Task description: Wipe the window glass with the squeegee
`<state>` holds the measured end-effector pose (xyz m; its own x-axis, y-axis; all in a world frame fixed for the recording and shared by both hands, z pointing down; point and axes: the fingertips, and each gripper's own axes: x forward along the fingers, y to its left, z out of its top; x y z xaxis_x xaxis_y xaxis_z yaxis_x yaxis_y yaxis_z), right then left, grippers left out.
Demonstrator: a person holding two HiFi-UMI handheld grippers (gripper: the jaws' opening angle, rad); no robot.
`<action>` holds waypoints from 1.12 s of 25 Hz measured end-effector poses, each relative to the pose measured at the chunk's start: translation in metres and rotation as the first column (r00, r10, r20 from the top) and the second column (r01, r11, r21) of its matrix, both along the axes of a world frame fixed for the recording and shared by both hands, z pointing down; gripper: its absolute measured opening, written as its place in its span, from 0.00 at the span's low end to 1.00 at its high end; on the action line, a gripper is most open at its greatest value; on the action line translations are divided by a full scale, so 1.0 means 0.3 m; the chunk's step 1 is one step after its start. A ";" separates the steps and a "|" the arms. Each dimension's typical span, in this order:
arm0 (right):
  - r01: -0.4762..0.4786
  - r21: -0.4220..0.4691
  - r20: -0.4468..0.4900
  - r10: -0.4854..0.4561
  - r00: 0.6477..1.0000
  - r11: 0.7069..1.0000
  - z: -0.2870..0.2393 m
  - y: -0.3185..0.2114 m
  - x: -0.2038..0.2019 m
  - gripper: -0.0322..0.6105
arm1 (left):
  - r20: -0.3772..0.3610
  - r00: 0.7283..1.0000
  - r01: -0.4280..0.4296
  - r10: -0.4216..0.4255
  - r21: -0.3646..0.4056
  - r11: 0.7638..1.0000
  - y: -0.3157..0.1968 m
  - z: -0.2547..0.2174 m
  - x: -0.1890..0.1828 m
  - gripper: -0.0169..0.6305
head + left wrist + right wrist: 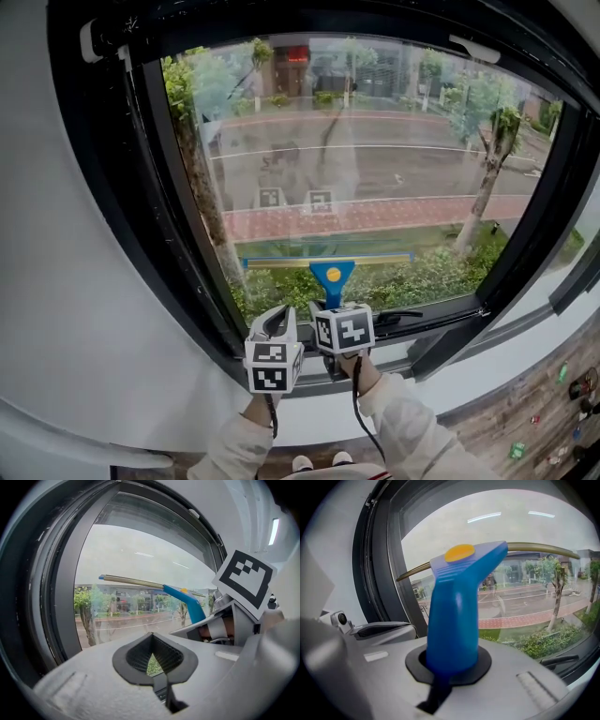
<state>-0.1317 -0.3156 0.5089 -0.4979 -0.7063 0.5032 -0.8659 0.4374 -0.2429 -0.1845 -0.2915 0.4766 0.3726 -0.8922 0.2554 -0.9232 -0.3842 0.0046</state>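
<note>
A blue squeegee [330,277] with a yellow button and a long brass-coloured blade [328,261] rests against the lower part of the window glass [356,159]. My right gripper [339,319] is shut on the squeegee [454,616] handle, just below the pane. The blade [534,548] lies level across the glass. My left gripper [277,328] hangs beside the right one, to its left, shut with nothing in it. From the left gripper view the squeegee [187,603] shows at the right, with its blade [131,580] reaching left.
A thick black window frame [122,187] surrounds the glass, with a black handle [398,317] on the bottom rail. White wall [56,309] lies to the left. Outside are trees, a road and a hedge. A brick floor [544,412] shows at bottom right.
</note>
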 end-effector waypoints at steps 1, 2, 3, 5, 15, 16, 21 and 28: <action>-0.007 -0.006 -0.008 0.007 1.000 1.000 0.007 0.005 0.005 0.07 | 0.004 1.000 0.002 -0.002 -0.005 1.000 0.003 0.009 -0.003 0.03; -0.015 -0.013 -0.018 0.014 1.000 1.000 0.013 0.013 0.010 0.06 | 0.011 1.000 0.004 -0.004 -0.011 1.000 0.005 0.019 -0.006 0.03; -0.019 -0.020 -0.026 0.018 1.000 1.000 0.021 0.018 0.013 0.07 | 0.016 1.000 0.006 -0.006 -0.016 1.000 0.007 0.029 -0.009 0.03; -0.019 -0.032 -0.032 0.018 0.999 0.999 0.045 0.025 0.013 0.07 | 0.019 1.000 0.008 -0.007 -0.026 1.000 0.011 0.045 -0.012 0.03; -0.013 -0.080 -0.045 0.010 0.999 0.997 0.143 0.044 0.004 0.07 | 0.018 1.000 0.013 -0.012 -0.055 0.998 0.019 0.097 -0.027 0.03; -0.013 -0.086 -0.046 0.009 0.999 0.996 0.152 0.046 0.003 0.07 | 0.018 1.000 0.014 -0.013 -0.057 0.998 0.019 0.102 -0.027 0.03; -0.012 -0.111 -0.057 0.005 0.998 0.994 0.200 0.055 0.004 0.07 | 0.016 1.000 0.015 -0.014 -0.066 0.998 0.018 0.116 -0.030 0.03; -0.010 -0.141 -0.068 0.000 0.998 0.990 0.252 0.067 0.000 0.07 | 0.013 1.000 0.018 -0.017 -0.082 0.996 0.018 0.144 -0.035 0.03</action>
